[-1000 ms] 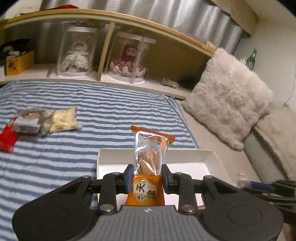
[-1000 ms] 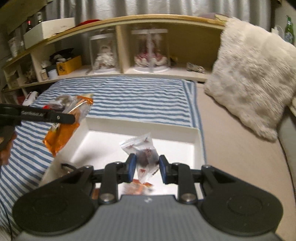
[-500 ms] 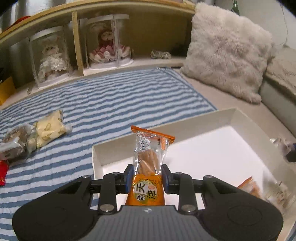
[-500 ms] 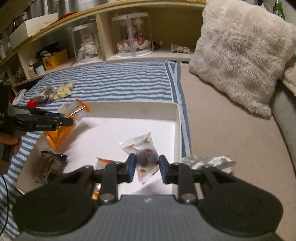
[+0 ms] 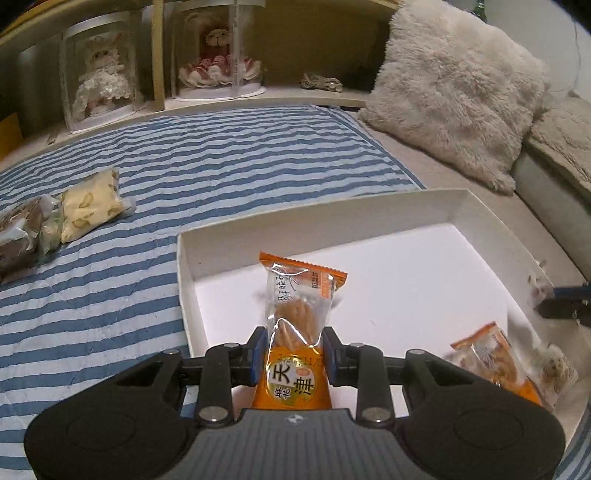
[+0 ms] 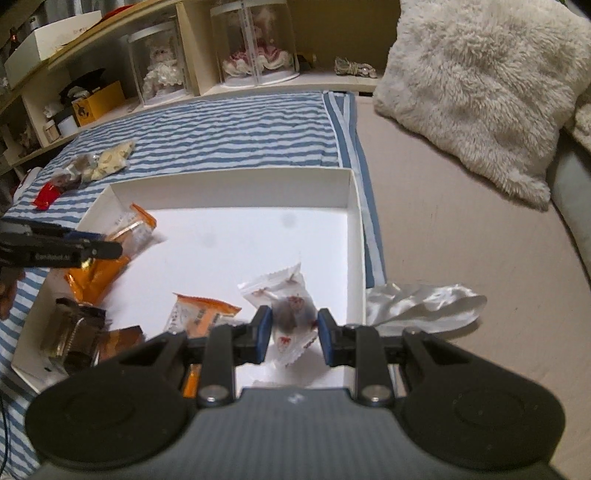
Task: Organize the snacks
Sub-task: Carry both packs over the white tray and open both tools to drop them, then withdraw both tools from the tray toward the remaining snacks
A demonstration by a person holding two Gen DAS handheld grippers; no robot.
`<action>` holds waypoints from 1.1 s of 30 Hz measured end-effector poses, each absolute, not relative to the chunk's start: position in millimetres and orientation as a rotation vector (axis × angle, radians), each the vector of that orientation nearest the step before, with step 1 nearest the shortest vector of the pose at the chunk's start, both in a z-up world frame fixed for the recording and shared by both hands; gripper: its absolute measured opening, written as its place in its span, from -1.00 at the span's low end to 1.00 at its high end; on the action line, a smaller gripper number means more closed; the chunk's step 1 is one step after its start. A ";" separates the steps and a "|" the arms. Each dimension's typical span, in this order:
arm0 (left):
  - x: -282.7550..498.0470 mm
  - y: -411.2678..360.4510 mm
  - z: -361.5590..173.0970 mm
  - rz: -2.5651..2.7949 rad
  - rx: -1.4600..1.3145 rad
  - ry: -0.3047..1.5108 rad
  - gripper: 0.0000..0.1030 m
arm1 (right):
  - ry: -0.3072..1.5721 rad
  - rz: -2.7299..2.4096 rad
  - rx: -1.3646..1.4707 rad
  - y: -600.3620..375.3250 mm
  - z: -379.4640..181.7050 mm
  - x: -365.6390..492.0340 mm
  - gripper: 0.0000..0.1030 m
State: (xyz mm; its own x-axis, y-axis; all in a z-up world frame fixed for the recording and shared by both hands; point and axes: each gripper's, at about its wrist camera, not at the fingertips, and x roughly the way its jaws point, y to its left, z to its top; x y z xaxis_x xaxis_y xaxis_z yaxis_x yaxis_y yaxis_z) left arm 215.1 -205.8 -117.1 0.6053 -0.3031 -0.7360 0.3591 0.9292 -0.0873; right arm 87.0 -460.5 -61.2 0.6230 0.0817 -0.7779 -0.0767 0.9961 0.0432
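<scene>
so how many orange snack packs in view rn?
2. One orange pack is clamped in the left hand-held gripper over the white box; another lies on the box floor. More may hide behind the grippers.

Ahead of the jaws, a blue-and-white striped blanket spreads toward a low wooden shelf along the far wall. Two clear display domes stand in its cubbies, a doll in each. Off to the right of the jaws, a shaggy cream cushion leans on a beige surface. The light is dim and warm.
</scene>
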 end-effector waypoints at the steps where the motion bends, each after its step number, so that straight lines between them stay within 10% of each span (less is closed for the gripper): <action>1: 216.4 -205.5 -116.4 -0.378 0.068 0.835 -0.35 | 0.896 0.089 0.004 -460.7 -62.2 88.2 -0.37; 22: 209.9 -199.1 -97.4 -0.366 0.059 0.829 0.25 | 0.930 0.099 -0.002 -457.6 -60.3 76.3 -0.03; 33: 188.1 -197.6 -86.0 -0.387 0.041 0.874 0.86 | 0.901 0.105 0.018 -452.5 -41.5 60.2 0.88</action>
